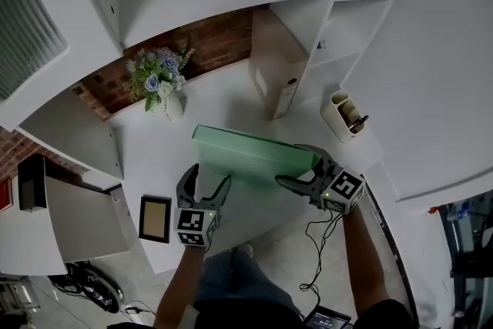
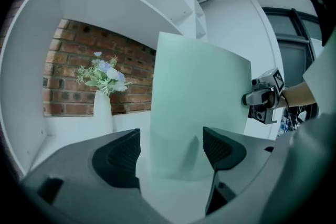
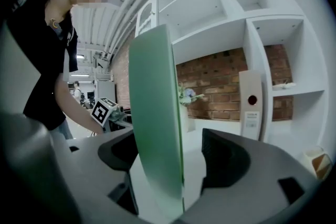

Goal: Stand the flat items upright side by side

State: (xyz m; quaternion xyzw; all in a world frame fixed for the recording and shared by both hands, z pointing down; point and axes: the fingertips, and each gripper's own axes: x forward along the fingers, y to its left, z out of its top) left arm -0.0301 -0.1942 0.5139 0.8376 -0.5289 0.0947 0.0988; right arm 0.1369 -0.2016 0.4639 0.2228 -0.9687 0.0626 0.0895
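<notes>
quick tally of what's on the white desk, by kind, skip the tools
green folder: 1
white box file: 1
vase of flowers: 1
pen pot: 1
framed panel: 1
Total: 5

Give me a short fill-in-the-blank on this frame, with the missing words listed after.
The folder standing on edge on the desk is ___ in colour. The vase of flowers stands before a ___ wall. The folder's thin edge sits between the jaws of the right claw, which are ___, like those of the left claw. Missing: green; brick; open.
</notes>
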